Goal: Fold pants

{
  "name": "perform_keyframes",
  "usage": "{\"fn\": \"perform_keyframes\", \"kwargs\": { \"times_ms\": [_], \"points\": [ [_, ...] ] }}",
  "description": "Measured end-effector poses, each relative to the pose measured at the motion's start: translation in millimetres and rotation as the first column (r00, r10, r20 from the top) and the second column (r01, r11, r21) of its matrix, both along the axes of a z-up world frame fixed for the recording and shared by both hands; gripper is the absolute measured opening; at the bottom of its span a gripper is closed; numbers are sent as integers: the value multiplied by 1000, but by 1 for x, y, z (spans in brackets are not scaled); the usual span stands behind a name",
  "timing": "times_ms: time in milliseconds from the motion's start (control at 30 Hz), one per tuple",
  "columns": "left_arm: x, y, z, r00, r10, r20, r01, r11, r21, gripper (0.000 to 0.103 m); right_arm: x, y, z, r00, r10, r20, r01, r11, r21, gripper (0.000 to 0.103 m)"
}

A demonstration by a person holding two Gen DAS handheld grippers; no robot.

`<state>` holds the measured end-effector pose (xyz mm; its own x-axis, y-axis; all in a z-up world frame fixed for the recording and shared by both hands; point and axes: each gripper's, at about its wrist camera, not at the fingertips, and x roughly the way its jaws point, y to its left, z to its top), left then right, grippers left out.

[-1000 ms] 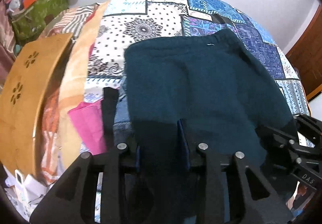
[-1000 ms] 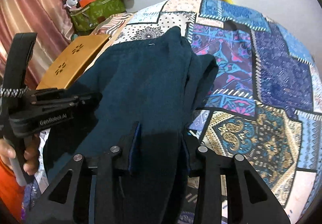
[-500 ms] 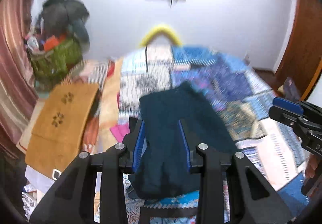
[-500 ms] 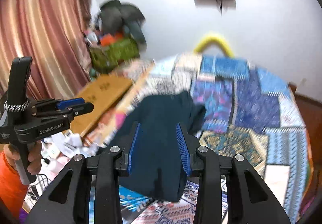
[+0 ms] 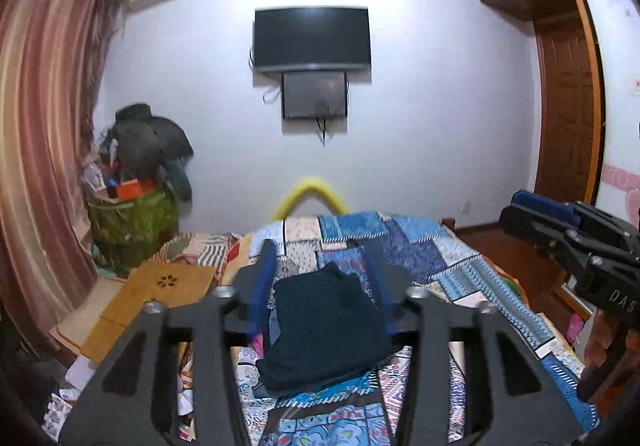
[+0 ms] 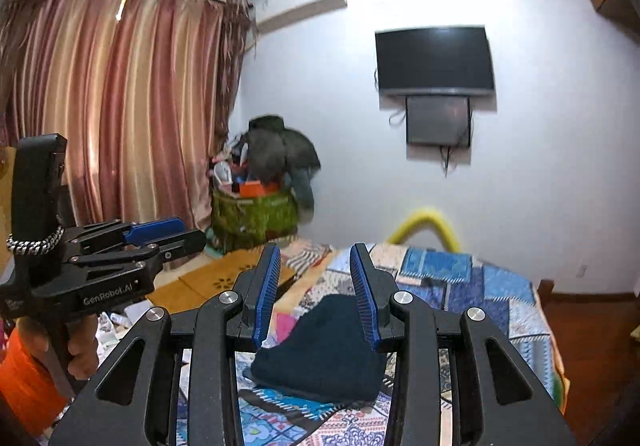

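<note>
Off to the left of my left gripper [image 5: 322, 292], the striped curtain [image 5: 36, 149] and the green basket [image 5: 134, 221] piled with grey clothes fill the corner, and the wooden board [image 5: 160, 294] lies low beside the bed. A second ago none of that showed: the dark teal cloth filled both wrist views and sat pinched between each pair of fingers. Now I have lifted both tools up and back, and the whole room is in view.

Straight ahead and below my left gripper, the pants [image 5: 324, 334] lie as 1 compact folded bundle on the patchwork bedspread [image 5: 436, 258], framed in the gap between my blue pads [image 5: 262, 286]. The fingers stand apart with nothing between them. The pants touch neither tool; they rest flat on the bed, near its close edge.

My right gripper [image 6: 316, 292] tells the same story: its fingers are spread and hold nothing, and the pants [image 6: 324, 350] lie below and ahead of it, a rounded dark stack on the quilt. The left tool shows at the left of this view, raised well clear of the bed, with my hand [image 6: 82, 354] on its handle.

Further right, the wall TV [image 5: 312, 39] hangs over the yellow headboard arch [image 5: 310, 191], and the wooden door [image 5: 568, 117] closes the far right.

I judge the letting go as the end of the last fold: the bundle looks tidy and the task seems finished, or very nearly.
</note>
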<state>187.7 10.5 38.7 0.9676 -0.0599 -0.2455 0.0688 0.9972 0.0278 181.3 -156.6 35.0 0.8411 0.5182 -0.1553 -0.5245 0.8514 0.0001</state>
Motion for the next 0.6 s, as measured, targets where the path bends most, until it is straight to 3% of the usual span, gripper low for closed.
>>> {"fn": "perform_keyframes", "kwargs": {
  "times_ms": [67, 167, 300, 500, 600],
  "points": [
    [-19, -3, 0, 999, 16, 28, -16, 1000, -8, 68, -13, 0, -3, 1000, -10, 2, 10, 1000, 21, 39],
    [-40, -5, -2, 997, 48, 59, -48, 999, -8, 85, -24, -2, -9, 999, -40, -6, 40, 998, 56, 64],
    [-60, -3, -5, 996, 53, 72, -50, 998, -36, 95, -31, -7, -17, 995, -102, -20, 103, 991, 79, 85],
    [-72, -1, -10, 995, 64, 78, -60, 997, -50, 103, -42, -9, -17, 986, -163, -15, 164, 985, 55, 102],
    [-76, -4, -12, 995, 64, 78, -60, 997, -45, 103, -47, -12, -18, 985, -170, -11, 171, 984, 54, 102]
  ]
}}
